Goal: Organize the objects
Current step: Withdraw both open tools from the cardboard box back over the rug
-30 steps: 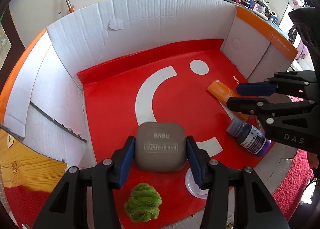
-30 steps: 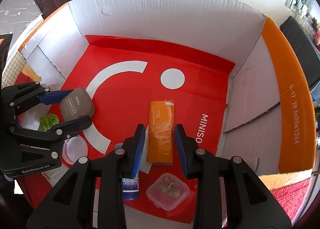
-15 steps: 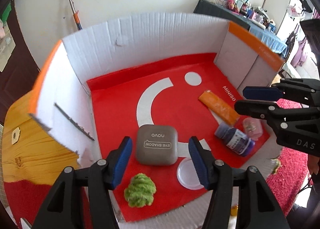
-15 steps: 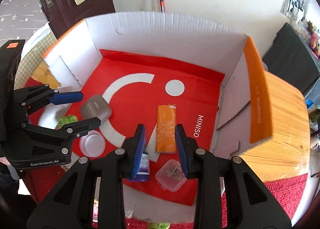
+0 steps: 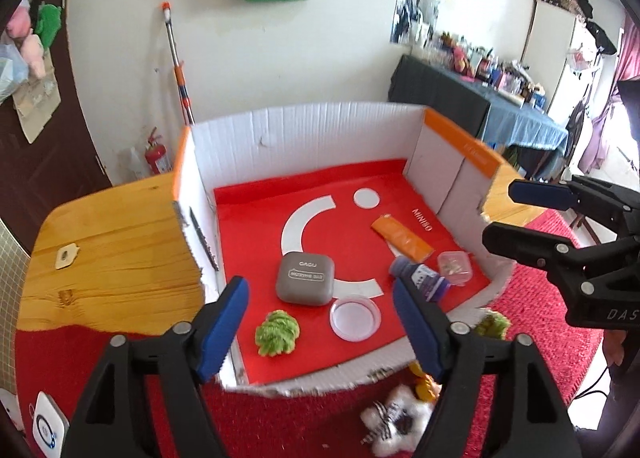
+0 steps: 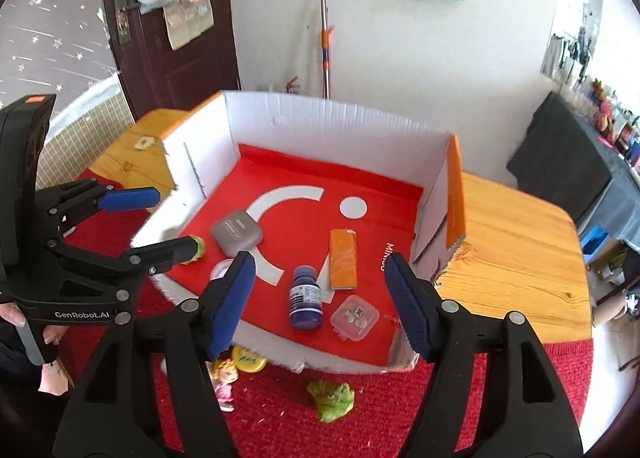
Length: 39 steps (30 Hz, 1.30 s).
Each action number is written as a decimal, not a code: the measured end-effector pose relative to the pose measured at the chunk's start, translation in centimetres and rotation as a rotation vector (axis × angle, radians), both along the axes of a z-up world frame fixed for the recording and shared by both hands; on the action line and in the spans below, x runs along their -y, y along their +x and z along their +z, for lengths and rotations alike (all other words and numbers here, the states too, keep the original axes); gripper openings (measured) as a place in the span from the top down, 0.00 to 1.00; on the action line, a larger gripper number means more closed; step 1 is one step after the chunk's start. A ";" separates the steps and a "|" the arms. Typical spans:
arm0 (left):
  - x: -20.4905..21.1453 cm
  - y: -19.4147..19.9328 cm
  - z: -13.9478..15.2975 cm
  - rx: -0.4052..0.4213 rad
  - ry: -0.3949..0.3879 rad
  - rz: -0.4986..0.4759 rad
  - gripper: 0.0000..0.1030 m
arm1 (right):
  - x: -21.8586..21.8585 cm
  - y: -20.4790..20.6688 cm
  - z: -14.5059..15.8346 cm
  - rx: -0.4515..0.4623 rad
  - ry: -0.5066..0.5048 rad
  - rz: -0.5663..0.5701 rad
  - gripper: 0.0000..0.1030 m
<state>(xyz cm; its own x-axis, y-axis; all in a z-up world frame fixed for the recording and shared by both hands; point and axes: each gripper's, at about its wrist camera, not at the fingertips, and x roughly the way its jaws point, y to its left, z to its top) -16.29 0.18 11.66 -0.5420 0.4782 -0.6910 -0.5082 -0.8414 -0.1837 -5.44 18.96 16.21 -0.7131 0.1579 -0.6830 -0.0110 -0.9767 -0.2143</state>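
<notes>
An open cardboard box [image 5: 304, 137] with a red floor holds a grey eye-shadow case [image 5: 306, 284], a green fuzzy ball [image 5: 277, 333], a clear round lid [image 5: 355, 318], a purple bottle [image 5: 420, 281], an orange packet [image 5: 402, 238] and a small clear box [image 5: 454, 268]. My left gripper [image 5: 320, 284] hangs above the box's near edge, its jaws opening, with nothing held between them. My right gripper [image 6: 320, 260] is likewise raised over the purple bottle [image 6: 306, 298] and orange packet [image 6: 342, 260], its jaws opening and empty. Each gripper shows in the other's view: the right gripper [image 5: 502, 211] and the left gripper [image 6: 174, 221].
The box stands on a wooden table [image 5: 120, 250] with a red mat [image 6: 280, 426] in front of it. On the mat lie a green scrap [image 6: 332, 396], a yellow lid [image 6: 248, 358], a small doll [image 6: 224, 382] and a white fluffy toy [image 5: 394, 422]. A mop pole [image 6: 325, 37] leans on the wall.
Both grippers have risen and drawn back from the box floor. The left jaws spread away from the grey case; the right jaws went from nearly shut to wide. The objects stayed put.
</notes>
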 end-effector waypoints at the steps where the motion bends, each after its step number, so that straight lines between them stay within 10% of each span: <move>1: 0.2 0.5 0.3 -0.010 0.008 0.005 0.21 | 0.3 0.7 0.3 -0.016 0.003 0.005 0.35; 18: 3.3 9.9 2.5 -0.202 0.087 0.131 0.01 | 2.1 11.0 1.3 -0.216 -0.032 0.003 0.08; 39: 2.5 12.1 -4.8 -0.074 0.054 0.157 0.00 | 0.1 11.4 -6.9 -0.116 -0.099 0.074 0.08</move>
<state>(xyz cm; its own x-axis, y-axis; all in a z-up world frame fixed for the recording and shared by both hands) -4.18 -2.32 6.86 -0.6613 0.4193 -0.6220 -0.3855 -0.9013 -0.1977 5.95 18.81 9.33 -0.7952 0.0379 -0.6051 0.0432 -0.9920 -0.1188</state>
